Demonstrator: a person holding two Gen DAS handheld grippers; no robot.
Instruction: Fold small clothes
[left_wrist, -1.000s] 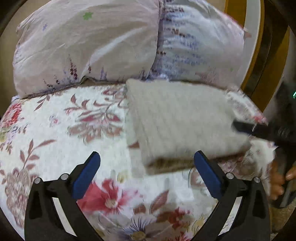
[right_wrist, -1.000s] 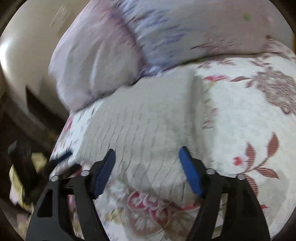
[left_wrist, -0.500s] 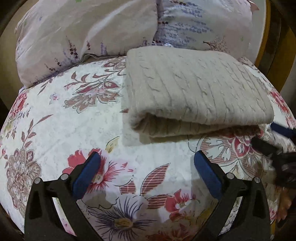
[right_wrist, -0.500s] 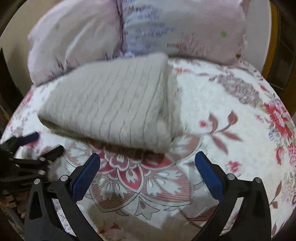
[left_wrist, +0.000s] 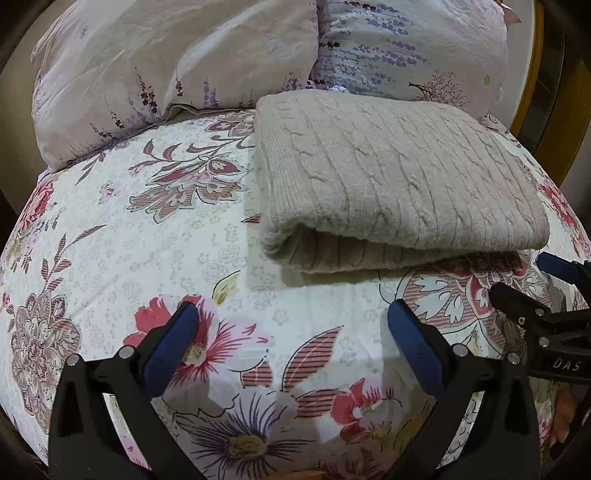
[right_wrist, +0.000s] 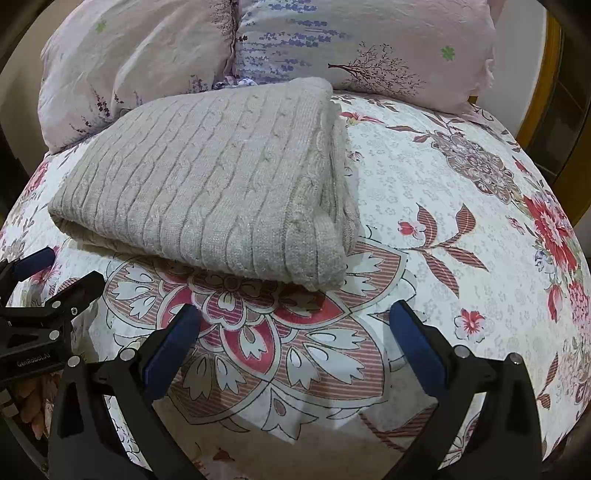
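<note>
A beige cable-knit sweater (left_wrist: 399, 177) lies folded into a thick rectangle on the floral bedspread (left_wrist: 147, 258), its far edge against the pillows. It also shows in the right wrist view (right_wrist: 214, 184). My left gripper (left_wrist: 293, 332) is open and empty, hovering over the bedspread in front of the sweater. My right gripper (right_wrist: 295, 330) is open and empty, also short of the sweater's near edge. Each gripper shows at the edge of the other's view: the right one (left_wrist: 532, 288) and the left one (right_wrist: 55, 273).
Two pale floral pillows (left_wrist: 177, 62) (left_wrist: 410, 48) lie along the back of the bed. A yellow wooden frame (left_wrist: 532, 66) stands at the right. The bedspread (right_wrist: 461, 221) extends to the right of the sweater.
Both grippers have pulled back from the folded sweater toward the near side of the bed. The sweater now lies still and sharp in view, farther from the fingers.
</note>
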